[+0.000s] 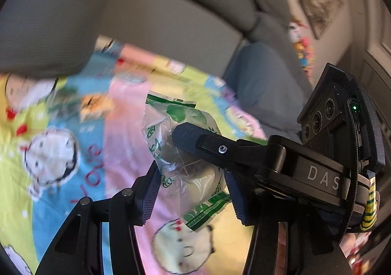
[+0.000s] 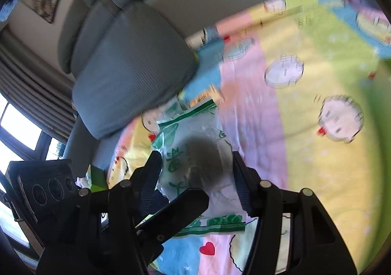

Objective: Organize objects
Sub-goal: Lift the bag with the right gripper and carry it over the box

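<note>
Fingers of both grippers, left gripper (image 1: 191, 191) and right gripper (image 2: 198, 183), grasp one snack packet (image 1: 185, 152); probably a handover, so one must release.

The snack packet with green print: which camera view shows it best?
The left wrist view shows the snack packet best: it is sharper, with both sealed green ends and the clear wrapper visible between the claw pads. The right wrist view shows the packet too, but blurred, and the other claw covers its lower part.
</note>
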Tool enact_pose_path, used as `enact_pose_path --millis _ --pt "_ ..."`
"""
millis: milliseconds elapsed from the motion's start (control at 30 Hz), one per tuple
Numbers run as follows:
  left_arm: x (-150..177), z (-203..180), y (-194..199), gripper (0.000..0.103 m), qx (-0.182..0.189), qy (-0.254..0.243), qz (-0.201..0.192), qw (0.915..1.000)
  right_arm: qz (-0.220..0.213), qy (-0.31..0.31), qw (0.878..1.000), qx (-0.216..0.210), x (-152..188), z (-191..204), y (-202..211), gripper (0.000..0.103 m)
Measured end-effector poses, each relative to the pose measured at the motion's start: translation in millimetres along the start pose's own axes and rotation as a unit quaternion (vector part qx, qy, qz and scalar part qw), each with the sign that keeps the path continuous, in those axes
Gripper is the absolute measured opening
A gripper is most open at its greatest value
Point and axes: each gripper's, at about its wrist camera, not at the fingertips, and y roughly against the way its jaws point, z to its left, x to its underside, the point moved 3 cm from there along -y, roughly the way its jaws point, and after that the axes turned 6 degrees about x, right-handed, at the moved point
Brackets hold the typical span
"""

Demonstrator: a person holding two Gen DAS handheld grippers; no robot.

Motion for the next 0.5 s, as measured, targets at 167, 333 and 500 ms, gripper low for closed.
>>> enact_pose_path --millis 167,333,500 --pt "-10.0 -44.9 0.2 0.053 0.013 -0.056 -0.020 0.9982 -0.063 0.010 0.998 -0.011 -4.8 0.0 50.7 0.056" --pt "-11.4 -88.9 -8.4 0.053 0.044 -0.111 -0.022 0.9926 -0.124 -0.001 0.992 -0.008 -7.0 -13.8 95.4 0.056" --pt "-8.3 -126.0 -36.3 0.053 0.112 -0.150 0.013 0.9822 -0.176 -0.023 0.984 0.032 -5.2 -38.1 136.3 0.056"
